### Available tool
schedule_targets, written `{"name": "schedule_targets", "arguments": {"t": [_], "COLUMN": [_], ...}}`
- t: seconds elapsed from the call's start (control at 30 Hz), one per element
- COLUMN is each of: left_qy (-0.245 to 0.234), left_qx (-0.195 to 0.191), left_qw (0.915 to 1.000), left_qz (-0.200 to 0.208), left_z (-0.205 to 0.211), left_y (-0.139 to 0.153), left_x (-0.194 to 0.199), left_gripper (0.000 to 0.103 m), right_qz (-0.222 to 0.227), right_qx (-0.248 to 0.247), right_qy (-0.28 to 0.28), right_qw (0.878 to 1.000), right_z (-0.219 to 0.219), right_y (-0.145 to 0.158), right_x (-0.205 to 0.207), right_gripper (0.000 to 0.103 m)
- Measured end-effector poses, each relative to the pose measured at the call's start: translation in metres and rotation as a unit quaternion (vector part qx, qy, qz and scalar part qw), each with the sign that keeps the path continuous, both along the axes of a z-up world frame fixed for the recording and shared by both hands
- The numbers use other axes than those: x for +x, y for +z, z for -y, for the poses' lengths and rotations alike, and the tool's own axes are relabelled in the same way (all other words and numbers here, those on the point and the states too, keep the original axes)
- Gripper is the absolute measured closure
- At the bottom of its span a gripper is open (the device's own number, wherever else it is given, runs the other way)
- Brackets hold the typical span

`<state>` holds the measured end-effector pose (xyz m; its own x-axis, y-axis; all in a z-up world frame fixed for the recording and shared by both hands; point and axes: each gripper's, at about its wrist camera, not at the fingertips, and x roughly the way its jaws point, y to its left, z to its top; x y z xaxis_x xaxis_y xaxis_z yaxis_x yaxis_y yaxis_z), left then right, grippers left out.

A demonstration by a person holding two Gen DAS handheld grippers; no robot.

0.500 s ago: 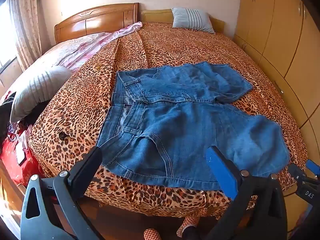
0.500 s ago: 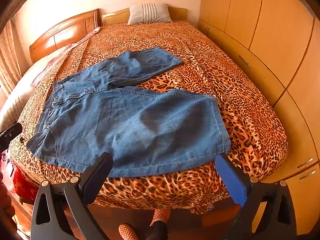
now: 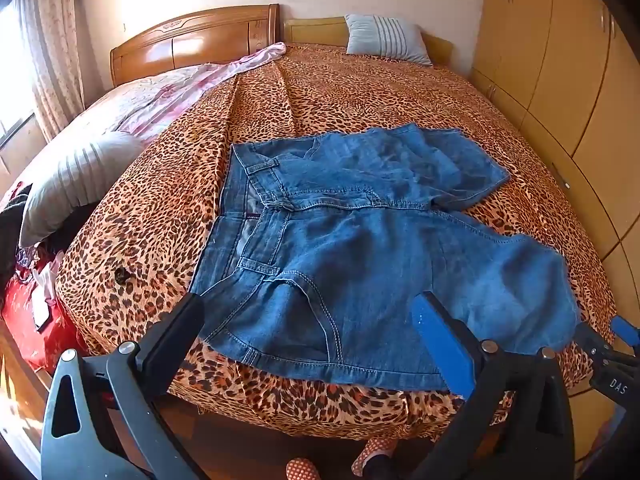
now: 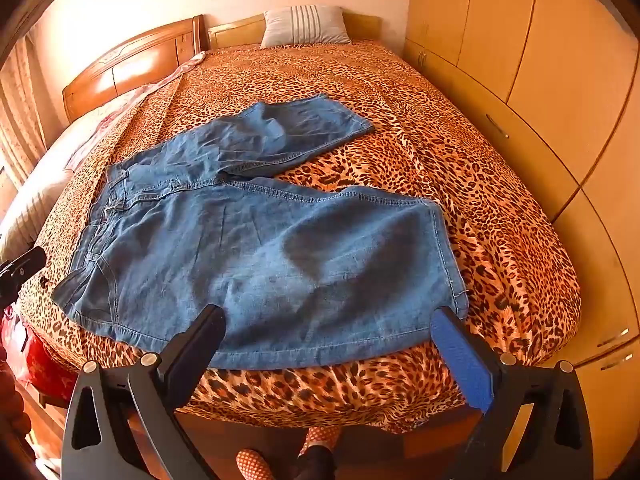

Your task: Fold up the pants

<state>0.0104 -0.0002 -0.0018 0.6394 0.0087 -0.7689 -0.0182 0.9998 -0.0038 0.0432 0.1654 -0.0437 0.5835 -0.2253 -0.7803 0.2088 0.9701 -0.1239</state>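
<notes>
While both jaws stand spread and empty, left hand-held gripper [image 3: 308, 316] and right hand-held gripper [image 4: 328, 326] hover at the bed's [image 4: 460, 168] near edge, above pants [image 4: 256, 256] lying flat, legs pointing right.

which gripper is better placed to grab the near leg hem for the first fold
Right. The right gripper hangs open over the near leg of the jeans, its blue finger beside the hem corner. The left gripper is open over the waist and pocket end.
</notes>
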Motion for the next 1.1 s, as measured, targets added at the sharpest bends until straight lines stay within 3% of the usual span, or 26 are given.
{"name": "schedule_targets", "arguments": {"t": [0.47,0.67,0.73,0.87,0.9,1.1], "left_qy": [0.009,0.065,0.093,0.158,0.167,0.219], "left_qx": [0.009,0.023,0.008,-0.063,-0.109,-0.187], "left_qw": [0.9999,0.9934,0.9861,0.9663,0.9518,0.9099], "left_qz": [-0.005,-0.093,-0.137,-0.194,-0.233,-0.299], "left_z": [0.009,-0.024,-0.048,-0.097,-0.092,-0.090], "left_y": [-0.008,-0.038,-0.051,-0.082,-0.096,-0.139], "left_x": [0.007,0.034,0.046,0.058,0.061,0.079], "left_gripper": [0.000,0.000,0.000,0.000,0.000,0.000], "right_qz": [-0.005,-0.023,-0.031,-0.043,-0.048,-0.107], "right_qx": [0.005,0.039,0.045,0.086,0.097,0.161], "right_qy": [0.008,-0.038,-0.074,-0.142,-0.152,-0.146], "right_qw": [1.000,0.998,0.996,0.985,0.982,0.970], "right_z": [0.006,0.054,0.086,0.157,0.172,0.214], "right_y": [-0.004,-0.014,-0.018,-0.030,-0.034,-0.078], "right_x": [0.011,0.017,0.020,0.023,0.025,0.055], "right_gripper": [0.000,0.000,0.000,0.000,0.000,0.002]}}
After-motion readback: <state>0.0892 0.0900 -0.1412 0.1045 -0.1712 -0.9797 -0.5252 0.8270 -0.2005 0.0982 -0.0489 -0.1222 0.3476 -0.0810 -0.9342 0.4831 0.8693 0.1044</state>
